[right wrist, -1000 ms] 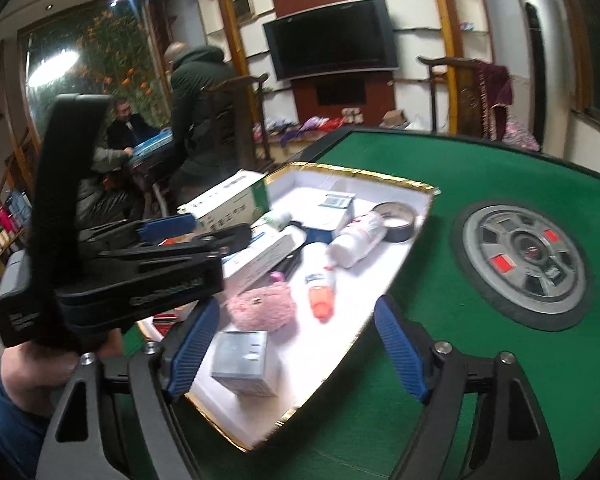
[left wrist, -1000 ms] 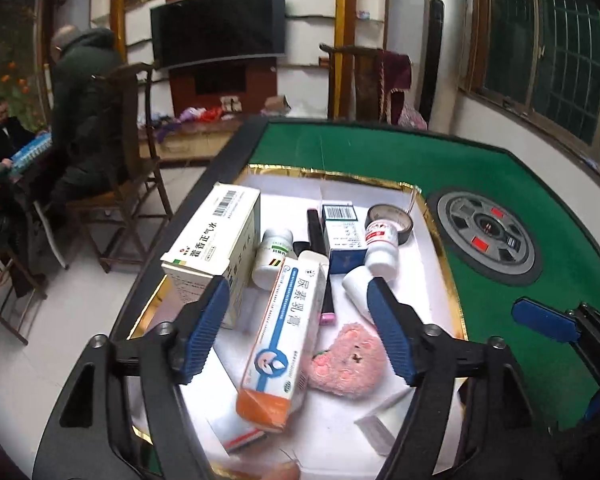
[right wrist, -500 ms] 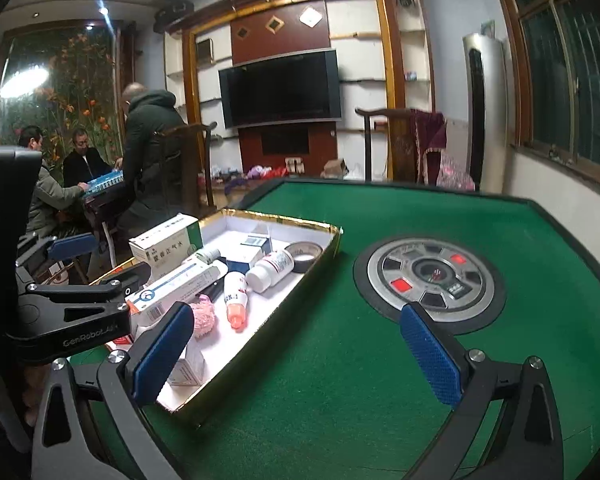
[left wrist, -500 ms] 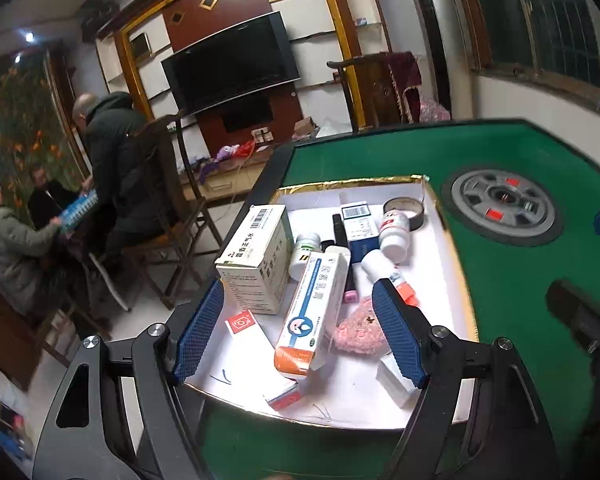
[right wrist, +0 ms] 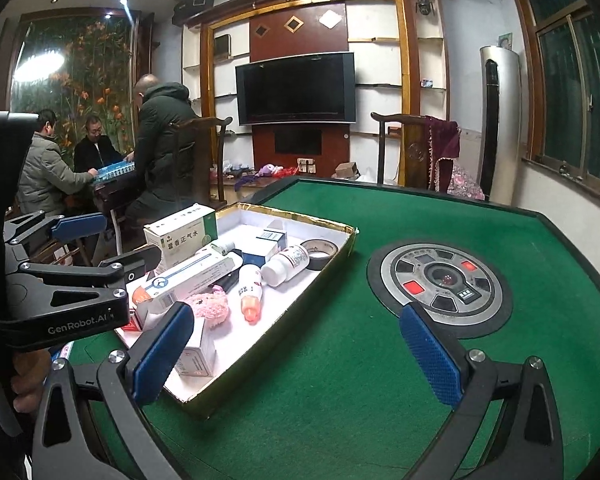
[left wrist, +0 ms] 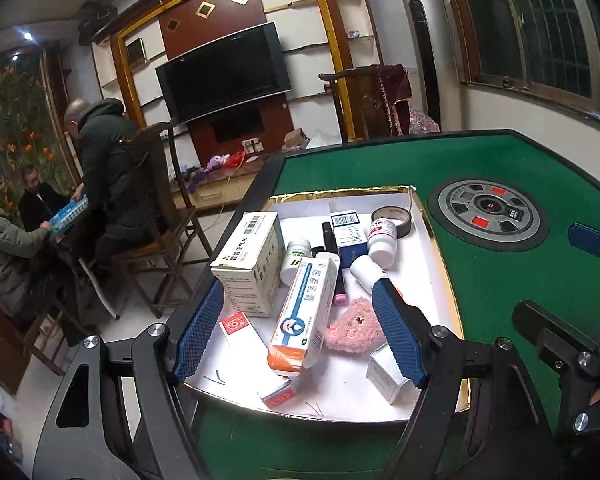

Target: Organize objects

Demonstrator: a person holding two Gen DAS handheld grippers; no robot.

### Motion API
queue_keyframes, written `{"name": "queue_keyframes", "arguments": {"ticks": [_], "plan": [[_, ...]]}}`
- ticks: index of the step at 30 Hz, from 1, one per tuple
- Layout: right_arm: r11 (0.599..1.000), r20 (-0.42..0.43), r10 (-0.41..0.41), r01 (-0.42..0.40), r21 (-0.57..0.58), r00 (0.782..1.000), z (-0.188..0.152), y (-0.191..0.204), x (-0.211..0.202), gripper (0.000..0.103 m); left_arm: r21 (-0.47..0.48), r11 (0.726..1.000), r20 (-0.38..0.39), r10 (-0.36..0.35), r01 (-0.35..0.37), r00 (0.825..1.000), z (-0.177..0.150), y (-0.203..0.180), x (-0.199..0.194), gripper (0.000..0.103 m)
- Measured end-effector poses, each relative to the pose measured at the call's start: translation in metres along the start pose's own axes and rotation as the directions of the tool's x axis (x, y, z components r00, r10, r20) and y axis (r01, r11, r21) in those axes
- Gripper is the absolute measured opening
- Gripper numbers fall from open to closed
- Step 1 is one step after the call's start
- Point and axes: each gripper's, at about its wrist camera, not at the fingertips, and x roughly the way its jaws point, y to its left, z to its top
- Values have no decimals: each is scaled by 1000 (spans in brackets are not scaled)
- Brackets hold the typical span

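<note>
Tray (left wrist: 440,248) of medicine boxes and bottles sits on a green table (right wrist: 340,360). Left gripper (left wrist: 300,332) hovers over it, jaws apart, empty; right gripper (right wrist: 296,344) gapes wide, empty. Sorting seems unstarted; next, one item, perhaps the long box (left wrist: 306,312), needs grasping.

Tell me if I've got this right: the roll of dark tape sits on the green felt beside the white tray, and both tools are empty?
Not quite. The roll of dark tape lies inside the white tray, at its far corner, as the left wrist view shows. Both the left tool and right tool are empty.
</note>
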Motion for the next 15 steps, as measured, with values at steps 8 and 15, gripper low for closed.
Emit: {"name": "queue_keyframes", "arguments": {"ticks": [8, 15], "plan": [[1000, -6, 9, -9, -10, 1000, -2, 2, 2, 103, -21, 1000, 6, 15, -15, 1000, -1, 4, -2, 78], [1000, -15, 15, -15, -9, 1000, -2, 1, 4, 103, -17, 1000, 41, -5, 6, 999, -4, 6, -12, 78]]}}
